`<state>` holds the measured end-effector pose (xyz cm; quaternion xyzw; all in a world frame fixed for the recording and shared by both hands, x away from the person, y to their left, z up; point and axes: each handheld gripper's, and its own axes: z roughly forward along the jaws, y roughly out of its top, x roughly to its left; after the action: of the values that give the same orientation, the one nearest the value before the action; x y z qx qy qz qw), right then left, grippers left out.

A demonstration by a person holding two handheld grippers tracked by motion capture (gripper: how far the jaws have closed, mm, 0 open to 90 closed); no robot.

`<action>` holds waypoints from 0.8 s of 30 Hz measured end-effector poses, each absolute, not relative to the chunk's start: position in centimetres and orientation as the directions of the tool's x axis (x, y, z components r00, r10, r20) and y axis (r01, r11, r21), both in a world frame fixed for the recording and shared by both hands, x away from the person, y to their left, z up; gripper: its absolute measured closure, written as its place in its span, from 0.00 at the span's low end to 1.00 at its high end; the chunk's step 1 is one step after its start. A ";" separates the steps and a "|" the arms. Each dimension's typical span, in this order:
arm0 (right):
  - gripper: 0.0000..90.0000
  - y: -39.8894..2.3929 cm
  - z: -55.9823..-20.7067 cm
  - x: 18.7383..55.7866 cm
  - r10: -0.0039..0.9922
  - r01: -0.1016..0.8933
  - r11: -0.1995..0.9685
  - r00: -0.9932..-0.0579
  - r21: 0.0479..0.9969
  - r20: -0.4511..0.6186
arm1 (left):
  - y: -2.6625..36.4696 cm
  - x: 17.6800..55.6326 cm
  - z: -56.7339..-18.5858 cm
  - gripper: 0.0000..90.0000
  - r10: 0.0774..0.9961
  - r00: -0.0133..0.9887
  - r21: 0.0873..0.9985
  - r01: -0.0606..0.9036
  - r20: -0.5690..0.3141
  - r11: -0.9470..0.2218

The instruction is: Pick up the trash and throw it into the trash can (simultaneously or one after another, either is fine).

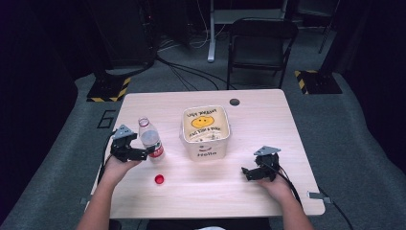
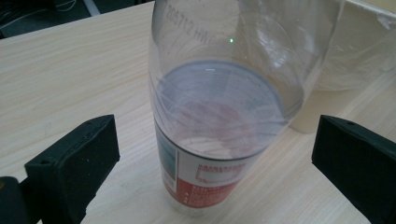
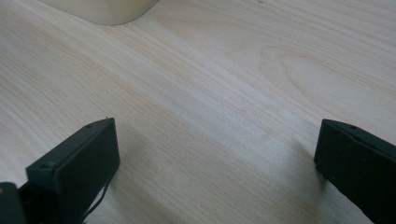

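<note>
Standing uncapped water bottle (image 2: pixel 219 116) between spread left tool (image 2: pixel 210 163) jaws, untouched; red cap (image 1: pixel 159 179) lying nearer; right tool (image 3: pixel 217 168) resting open on table (image 3: pixel 210 70).

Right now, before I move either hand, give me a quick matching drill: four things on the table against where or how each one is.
Things:
1. bottle
2. cap
3. bin
4. right gripper

Places or states:
A. lies loose on the table, near the person's edge
B. open over bare wood, nothing between the jaws
C. stands upright between the open jaws of the left gripper, not pressed
D. mid-table, smiley face printed inside

Pairs: 1-C, 2-A, 3-D, 4-B
</note>
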<state>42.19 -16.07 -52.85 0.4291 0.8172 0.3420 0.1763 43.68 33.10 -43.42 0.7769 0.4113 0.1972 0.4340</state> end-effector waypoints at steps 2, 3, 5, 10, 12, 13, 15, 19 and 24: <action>0.00 -16.1 -52.9 42.2 0.822 0.580 0.398 -0.570 0.711 0.004 | 33.0 43.9 -43.4 0.01 0.811 0.584 0.838 0.464 -0.046 -0.286; 0.00 -16.1 -52.9 42.2 0.823 0.581 0.397 -0.569 0.710 0.005 | 33.0 44.0 -43.4 0.01 0.810 0.585 0.839 0.463 -0.046 -0.287; 0.00 -16.0 -52.8 42.1 0.825 0.584 0.393 -0.565 0.710 0.008 | 32.9 44.2 -43.4 0.01 0.811 0.582 0.838 0.467 -0.052 -0.281; 0.00 -16.0 -52.8 42.1 0.825 0.585 0.393 -0.564 0.710 0.009 | 32.7 44.6 -43.2 0.02 0.808 0.586 0.838 0.466 -0.053 -0.283; 0.00 -16.0 -52.9 42.1 0.825 0.585 0.393 -0.565 0.710 0.009 | 32.6 44.7 -43.1 0.02 0.806 0.589 0.835 0.469 -0.051 -0.290; 0.00 -16.0 -52.9 42.2 0.824 0.583 0.394 -0.566 0.710 0.007 | 32.6 44.8 -43.1 0.02 0.807 0.588 0.834 0.470 -0.052 -0.289; 0.00 -16.1 -52.8 42.2 0.824 0.583 0.395 -0.567 0.710 0.007 | 32.6 44.9 -43.0 0.03 0.807 0.589 0.837 0.466 -0.049 -0.289; 0.00 -16.1 -52.8 42.2 0.823 0.581 0.397 -0.569 0.710 0.005 | 32.6 45.0 -42.7 0.05 0.808 0.587 0.843 0.459 -0.049 -0.282; 0.00 -16.1 -52.9 42.2 0.822 0.580 0.398 -0.569 0.710 0.005 | 32.5 45.3 -42.7 0.10 0.807 0.589 0.847 0.449 -0.043 -0.283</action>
<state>42.19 -16.07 -52.85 0.4290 0.8172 0.3419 0.1767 45.33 32.54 -42.68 0.7748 0.4054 0.2029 0.4407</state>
